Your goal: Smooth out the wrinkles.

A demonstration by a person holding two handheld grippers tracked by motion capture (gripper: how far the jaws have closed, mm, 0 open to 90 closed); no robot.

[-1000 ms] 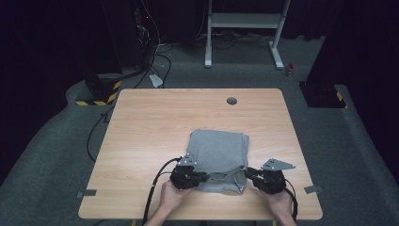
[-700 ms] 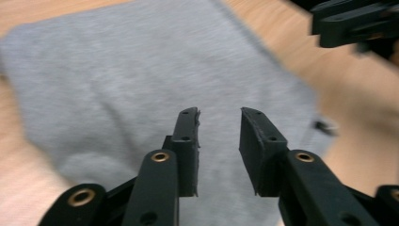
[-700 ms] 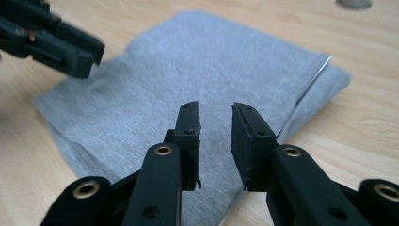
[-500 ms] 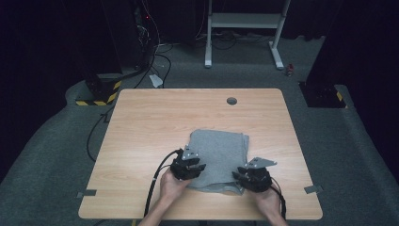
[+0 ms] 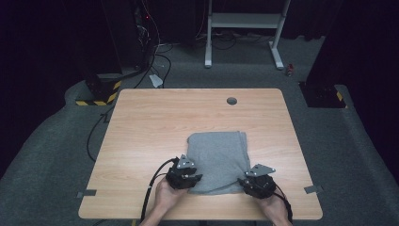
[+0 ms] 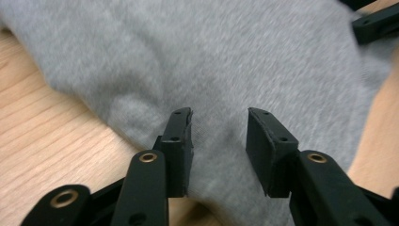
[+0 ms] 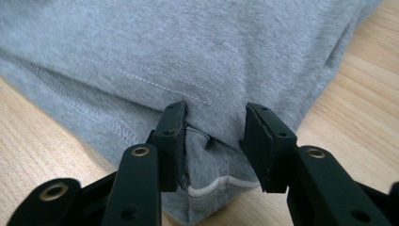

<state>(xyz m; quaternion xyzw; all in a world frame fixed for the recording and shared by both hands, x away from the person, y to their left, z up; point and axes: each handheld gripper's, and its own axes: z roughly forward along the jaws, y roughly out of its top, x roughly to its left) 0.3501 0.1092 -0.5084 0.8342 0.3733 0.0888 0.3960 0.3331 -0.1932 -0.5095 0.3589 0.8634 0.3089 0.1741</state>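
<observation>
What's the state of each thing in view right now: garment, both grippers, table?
grey garment: folded into a compact rectangle, flat on the table, near edge between both grippers' jaws.
left gripper: at the garment's near-left corner; jaws have just been opening, now apart over the fabric, not pinching it.
right gripper: at the near-right corner; jaws have just been opening, cloth between them, pads not pressing.
wooden table: bare apart from the garment; round cable hole near the far edge.

Grey cloth [image 5: 219, 160] w/ white hem stitching, black tongs [image 5: 188, 181], light woodgrain table [image 5: 155, 117].
</observation>
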